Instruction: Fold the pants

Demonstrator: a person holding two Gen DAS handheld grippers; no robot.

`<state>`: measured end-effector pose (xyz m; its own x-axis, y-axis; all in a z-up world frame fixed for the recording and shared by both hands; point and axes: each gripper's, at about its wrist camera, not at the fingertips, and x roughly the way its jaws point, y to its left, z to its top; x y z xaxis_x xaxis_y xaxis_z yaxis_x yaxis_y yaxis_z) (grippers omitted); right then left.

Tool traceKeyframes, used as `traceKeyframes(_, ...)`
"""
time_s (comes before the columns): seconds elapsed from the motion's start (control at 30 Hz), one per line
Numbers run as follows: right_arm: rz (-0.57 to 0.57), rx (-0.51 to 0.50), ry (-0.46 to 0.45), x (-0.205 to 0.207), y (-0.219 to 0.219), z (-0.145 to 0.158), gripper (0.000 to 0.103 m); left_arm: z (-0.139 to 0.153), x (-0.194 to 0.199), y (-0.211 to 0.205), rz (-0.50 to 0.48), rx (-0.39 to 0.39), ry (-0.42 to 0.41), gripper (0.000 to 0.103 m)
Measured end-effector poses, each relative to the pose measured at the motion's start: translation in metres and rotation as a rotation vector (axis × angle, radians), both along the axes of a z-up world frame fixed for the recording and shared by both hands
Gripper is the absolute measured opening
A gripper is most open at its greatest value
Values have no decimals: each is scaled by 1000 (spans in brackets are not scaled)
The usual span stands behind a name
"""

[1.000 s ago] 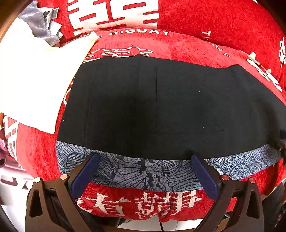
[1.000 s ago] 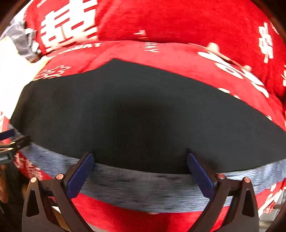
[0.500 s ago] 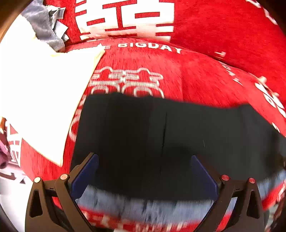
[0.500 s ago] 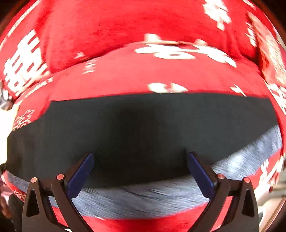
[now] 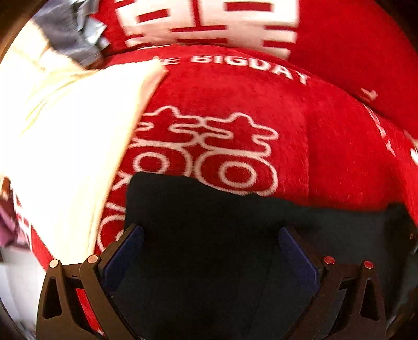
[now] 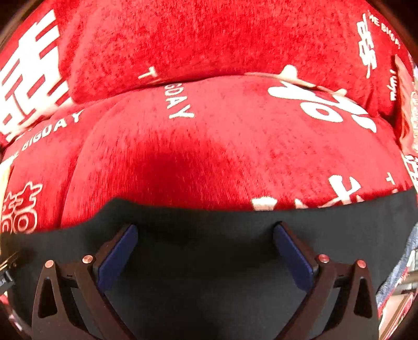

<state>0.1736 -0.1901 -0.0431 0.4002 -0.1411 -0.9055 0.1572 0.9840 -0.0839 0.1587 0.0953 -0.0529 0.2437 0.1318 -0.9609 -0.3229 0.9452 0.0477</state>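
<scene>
While its two blue-padded fingers stand wide apart with nothing pinched between them, the left claw hovers over the black fabric pants, which fill the lower part of its view. The right claw is spread just as wide, its blue pads bare, and the same dark cloth lies beneath and between them. Whether either claw touches the cloth cannot be told.

The pants lie flat on a plush red sofa cushion with white printed characters and lettering, their far edge running across both views just beyond the fingertips. At the right rim of the right wrist view a strip of grey-blue patterned fabric shows beside the pants' edge. Behind the seat rises a red back cushion with a large white character. To the left of the pants, in the left wrist view, a pale cream cloth rests on the seat, with a crumpled grey garment beyond it.
</scene>
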Motion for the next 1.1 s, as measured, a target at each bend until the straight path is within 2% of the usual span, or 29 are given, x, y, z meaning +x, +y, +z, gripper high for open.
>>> traceKeyframes(0.07,13,-6,-31,-6,6,4,103,4,-3,-4,20,-7,-20,103)
traceKeyframes(0.1,28,3,-37,-7,9,4,103,1,-2,-13,1,11,-11,103)
traceKeyframes(0.17,53,-21,-20,-3,14,-4,103,-6,1,-28,-45,108,16,103)
traceKeyframes(0.2,59,-16,-23,1,12,-6,103,-9,1,-31,-57,129,18,103)
traceKeyframes(0.27,64,33,-16,7,2,-5,103,-8,1,-27,-51,112,18,103)
traceKeyframes(0.37,28,1,-67,-2,-17,12,103,-2,0,-24,-25,95,30,103)
traceKeyframes(0.4,50,17,-78,-6,-23,14,103,-2,0,-30,-28,102,36,103)
traceKeyframes(0.47,103,15,-42,-11,-37,7,103,0,-2,-46,-49,163,38,103)
traceKeyframes(0.5,107,3,-33,-13,-49,3,103,0,-3,-58,-81,155,38,103)
traceKeyframes(0.53,94,-2,-31,-15,-67,-1,103,-1,-5,-71,-114,130,42,103)
traceKeyframes(0.57,78,13,-36,-17,-86,-2,103,0,-6,-79,-129,138,40,103)
traceKeyframes(0.63,35,41,-63,-24,-132,1,103,2,-10,-103,-164,189,32,103)
traceKeyframes(0.73,-56,-13,-57,-32,-203,5,103,6,-10,-126,-178,243,24,103)
traceKeyframes(0.8,-126,-13,-51,-39,-254,7,103,5,-8,-135,-203,159,42,103)
traceKeyframes(0.83,-170,-3,-44,-44,-285,7,103,4,-7,-141,-208,144,52,103)
traceKeyframes(0.87,-192,29,-51,-49,-310,7,103,5,-9,-146,-205,159,50,103)
traceKeyframes(0.9,-236,15,-41,-54,-340,6,103,8,-10,-155,-215,174,41,103)
traceKeyframes(0.93,-267,-6,-29,-58,-360,5,103,9,-10,-163,-233,165,38,103)
traceKeyframes(1.03,-365,56,-43,-73,-417,9,103,16,-16,-198,-297,145,28,103)
traceKeyframes(1.1,-414,-40,-24,-77,-425,19,103,20,-22,-223,-345,91,28,103)
